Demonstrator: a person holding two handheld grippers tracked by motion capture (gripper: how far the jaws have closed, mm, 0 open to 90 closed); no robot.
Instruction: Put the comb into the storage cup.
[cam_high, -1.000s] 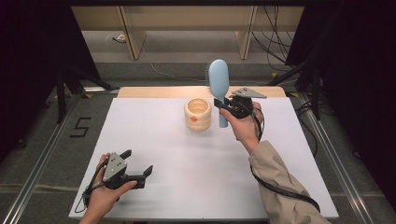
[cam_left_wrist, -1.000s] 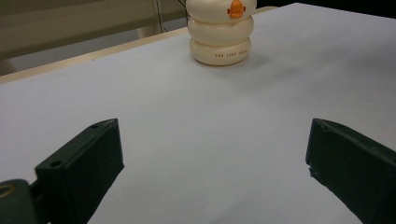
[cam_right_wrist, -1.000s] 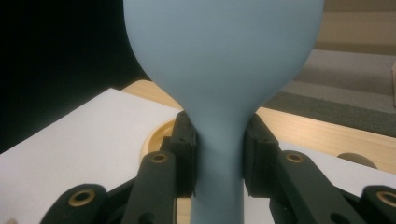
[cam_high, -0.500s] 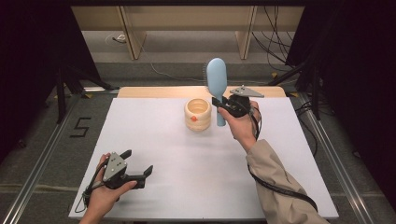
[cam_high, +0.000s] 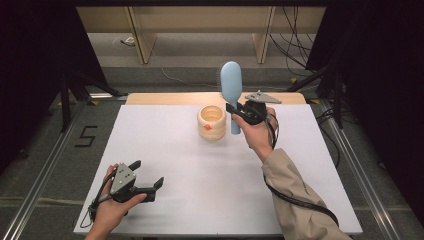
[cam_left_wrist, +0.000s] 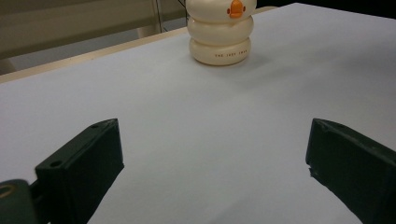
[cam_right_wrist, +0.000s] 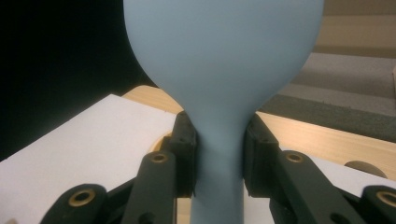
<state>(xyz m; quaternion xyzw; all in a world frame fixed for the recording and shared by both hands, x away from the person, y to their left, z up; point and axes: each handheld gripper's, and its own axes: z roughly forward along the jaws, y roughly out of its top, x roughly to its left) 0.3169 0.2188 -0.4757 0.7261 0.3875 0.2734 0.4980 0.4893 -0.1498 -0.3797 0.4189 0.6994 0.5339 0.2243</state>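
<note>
The right tool (cam_high: 239, 111) is clamping the neck of the blue hairbrush (cam_high: 231, 85) and holding it upright, just beside the cream holder (cam_high: 212, 122) on the bench (cam_high: 165, 145). To do this step well, I think it is needing to carry the handle over the holder's mouth, keeping the brush vertical, before lowering. The left tool (cam_high: 149, 175) is resting wide open near the front edge.

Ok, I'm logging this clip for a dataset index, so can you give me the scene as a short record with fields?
held item: light blue hairbrush, upright, head up
holder: right gripper, fingers clamped on the brush neck
container: cream ring-shaped cup with an orange mark, standing on the table just left of the brush
left gripper: open, holding nothing, near the table's front edge
surface: white table
</note>
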